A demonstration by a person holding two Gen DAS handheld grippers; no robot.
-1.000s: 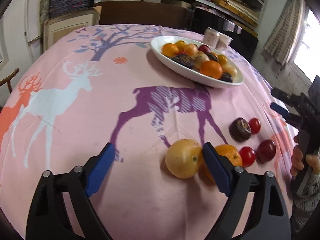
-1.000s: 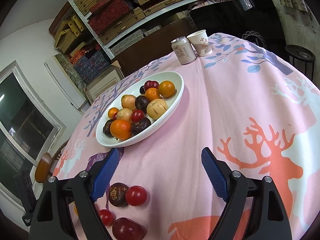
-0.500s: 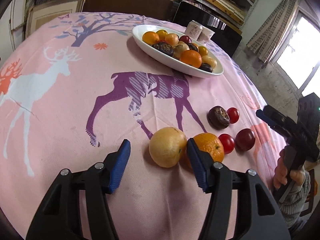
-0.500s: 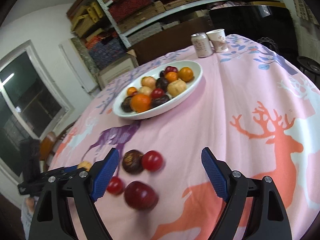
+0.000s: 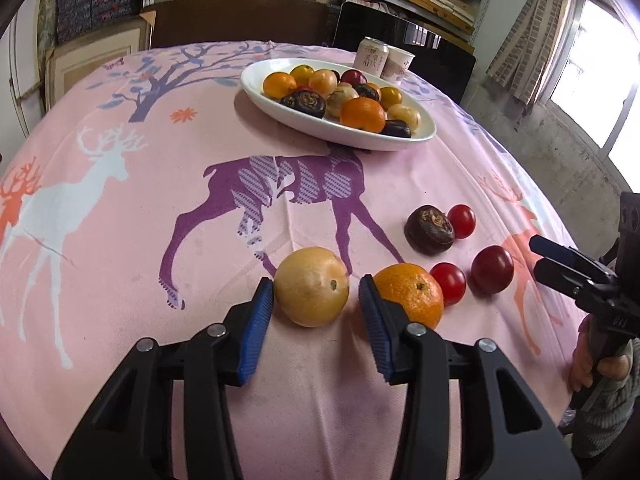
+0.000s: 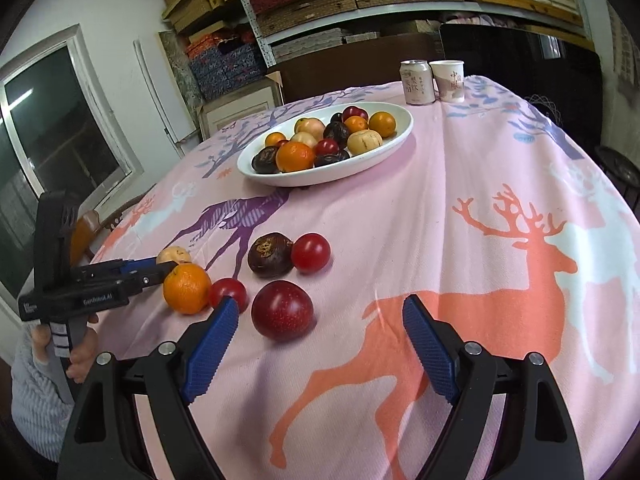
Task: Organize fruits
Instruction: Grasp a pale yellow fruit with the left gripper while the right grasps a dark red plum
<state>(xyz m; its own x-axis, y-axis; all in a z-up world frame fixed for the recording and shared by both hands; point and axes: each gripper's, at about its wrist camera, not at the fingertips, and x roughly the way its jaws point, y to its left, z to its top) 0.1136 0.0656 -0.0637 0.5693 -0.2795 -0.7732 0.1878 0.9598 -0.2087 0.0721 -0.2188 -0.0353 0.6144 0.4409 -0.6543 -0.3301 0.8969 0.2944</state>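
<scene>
A yellow round fruit [image 5: 311, 286] lies on the pink tablecloth between the blue pads of my left gripper [image 5: 316, 294]; the left pad touches it, the right pad stands a little off, jaws open. An orange [image 5: 412, 294] sits just right of it, then a small red tomato [image 5: 449, 278], a dark red plum [image 5: 492, 269], a dark brown fruit [image 5: 429, 230] and another tomato [image 5: 462, 221]. My right gripper [image 6: 320, 312] is open with the plum [image 6: 282, 310] just ahead between its fingers. A white oval plate [image 5: 304, 120] holds several fruits.
A drink can [image 6: 418, 82] and a paper cup [image 6: 450, 80] stand behind the plate [image 6: 384, 148]. The round table's edge drops off on the right. Shelves with boxes and a chair back stand beyond the table.
My left gripper has narrowed around the yellow fruit. My right gripper has moved toward the loose fruits, so the plum now sits between its fingers.
</scene>
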